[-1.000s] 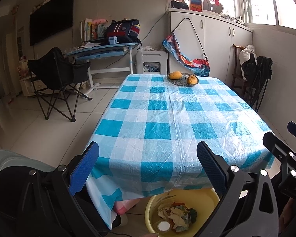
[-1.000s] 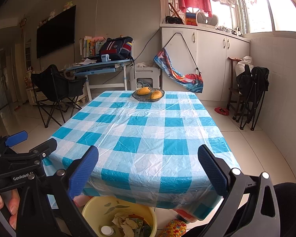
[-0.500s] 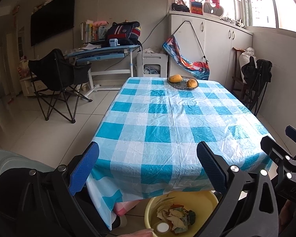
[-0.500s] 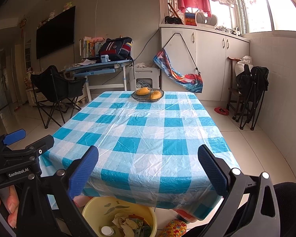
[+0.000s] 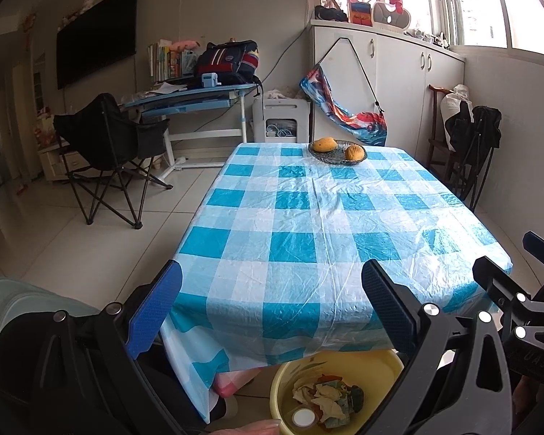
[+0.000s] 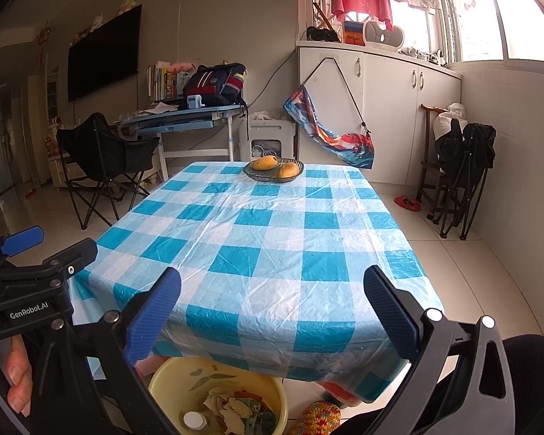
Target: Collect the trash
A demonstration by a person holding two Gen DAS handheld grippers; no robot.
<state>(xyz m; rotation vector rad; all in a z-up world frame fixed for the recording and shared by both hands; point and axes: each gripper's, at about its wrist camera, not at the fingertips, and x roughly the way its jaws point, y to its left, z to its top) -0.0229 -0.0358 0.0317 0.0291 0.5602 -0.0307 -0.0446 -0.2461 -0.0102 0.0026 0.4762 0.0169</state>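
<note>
A yellow basin (image 5: 377, 366) sits on the floor under the table's near edge, holding crumpled paper and wrapper trash (image 5: 326, 395) and a white bottle cap (image 5: 303, 417). It also shows in the right wrist view (image 6: 185, 377) with the trash (image 6: 235, 409) in it. My left gripper (image 5: 268, 308) is open and empty, held above and in front of the basin. My right gripper (image 6: 272, 311) is open and empty, beside the left one. The blue-and-white checked tablecloth (image 5: 308, 217) carries no loose trash that I can see.
A glass dish with two mangoes (image 5: 337, 152) stands at the table's far end. A black folding chair (image 5: 105, 145) and a blue desk (image 5: 192, 98) are at the left. White cabinets (image 5: 399, 83) and folded chairs (image 5: 471, 137) are at the right. A crocheted item (image 6: 319, 417) lies by the basin.
Both grippers have tilted up slightly and drawn back a little, so the table sits lower in view. Both stay open and empty. The basin and trash have not moved.
</note>
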